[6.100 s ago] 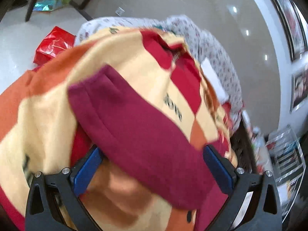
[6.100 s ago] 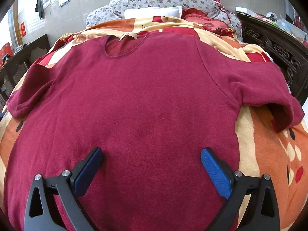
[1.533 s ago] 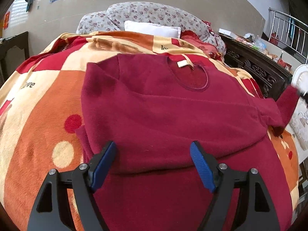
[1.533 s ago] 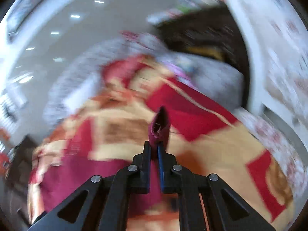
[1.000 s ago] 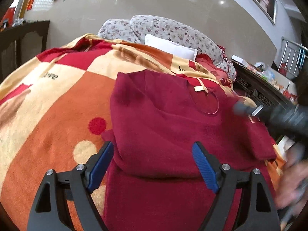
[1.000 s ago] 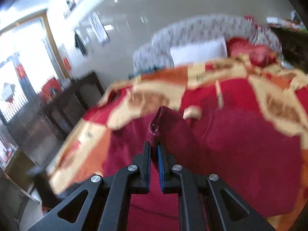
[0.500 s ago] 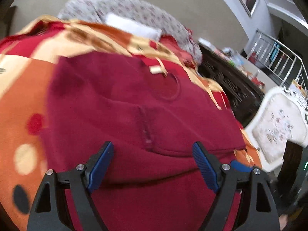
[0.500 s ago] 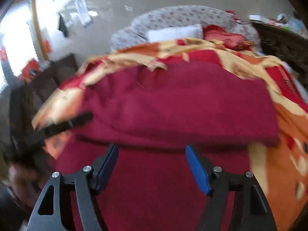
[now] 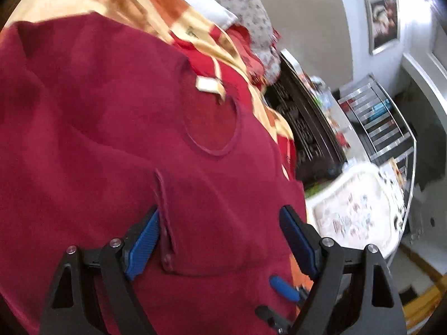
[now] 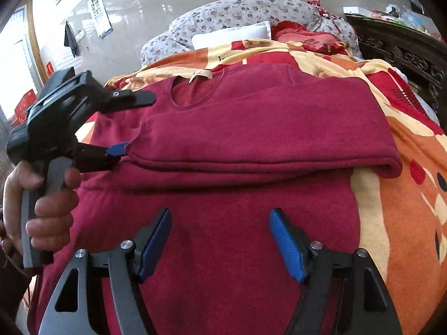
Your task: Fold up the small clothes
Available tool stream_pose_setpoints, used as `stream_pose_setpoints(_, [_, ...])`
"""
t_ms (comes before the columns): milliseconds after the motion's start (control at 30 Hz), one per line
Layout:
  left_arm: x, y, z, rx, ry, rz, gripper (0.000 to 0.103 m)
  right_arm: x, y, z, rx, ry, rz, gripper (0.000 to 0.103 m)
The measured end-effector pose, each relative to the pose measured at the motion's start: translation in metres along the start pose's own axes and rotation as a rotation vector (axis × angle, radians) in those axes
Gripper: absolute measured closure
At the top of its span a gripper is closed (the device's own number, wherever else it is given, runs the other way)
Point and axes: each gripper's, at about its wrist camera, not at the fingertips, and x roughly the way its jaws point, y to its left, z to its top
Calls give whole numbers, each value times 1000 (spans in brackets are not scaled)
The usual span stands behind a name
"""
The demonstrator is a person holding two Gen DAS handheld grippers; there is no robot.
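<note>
A dark red long-sleeved shirt (image 10: 251, 128) lies flat on an orange, red and cream blanket (image 10: 413, 195), collar away from me. Both sleeves are folded in across its chest; the right sleeve's cuff (image 9: 164, 217) lies near the middle. My left gripper (image 9: 220, 240) is open, its fingers either side of that cuff, just above the cloth. It also shows in the right wrist view (image 10: 131, 124), held by a hand at the shirt's left side. My right gripper (image 10: 220, 243) is open and empty above the shirt's lower part; one fingertip (image 9: 282, 284) shows in the left wrist view.
A floral pillow (image 10: 251, 14) and a white pillow (image 10: 232, 36) lie at the bed's head. A dark carved wooden bed frame (image 10: 405, 53) runs along the right side. A white patterned chair (image 9: 357, 212) stands right of the bed.
My left gripper has moved forward and turned right, closer over the folded sleeve's cuff. My right gripper has drawn back a little and stays open after letting go of the sleeve.
</note>
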Motion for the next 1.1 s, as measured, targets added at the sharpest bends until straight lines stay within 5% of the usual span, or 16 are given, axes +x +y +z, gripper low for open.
stream_pose_setpoints(100, [1, 0, 1, -13, -16, 38, 33, 0, 1, -1, 0, -1, 2, 26])
stream_pose_setpoints(167, [7, -6, -1, 27, 19, 88, 71, 0, 1, -1, 0, -2, 4, 26])
stream_pose_setpoints(233, [10, -15, -4, 90, 29, 168, 96, 0, 1, -1, 4, -1, 7, 26])
stream_pose_setpoints(267, [10, -19, -3, 115, 20, 206, 99, 0, 0, -1, 4, -1, 8, 26])
stream_pose_setpoints(433, [-35, -45, 2, 232, -131, 269, 99, 0, 1, -1, 5, -2, 8, 26])
stream_pose_setpoints(600, [-97, -33, 21, 216, -282, 344, 99, -1, 2, -1, 4, -1, 6, 26])
stream_pose_setpoints(900, [-91, 14, 22, 173, -182, 420, 98, -1, 2, 0, 5, 1, 6, 25])
stream_pose_setpoints(1033, [-101, 23, 10, 173, -198, 505, 66, -1, 1, 1, 8, 0, 7, 25])
stream_pose_setpoints(1100, [-114, 22, 5, 188, -251, 549, 65, -1, 1, 1, 10, -1, 10, 25])
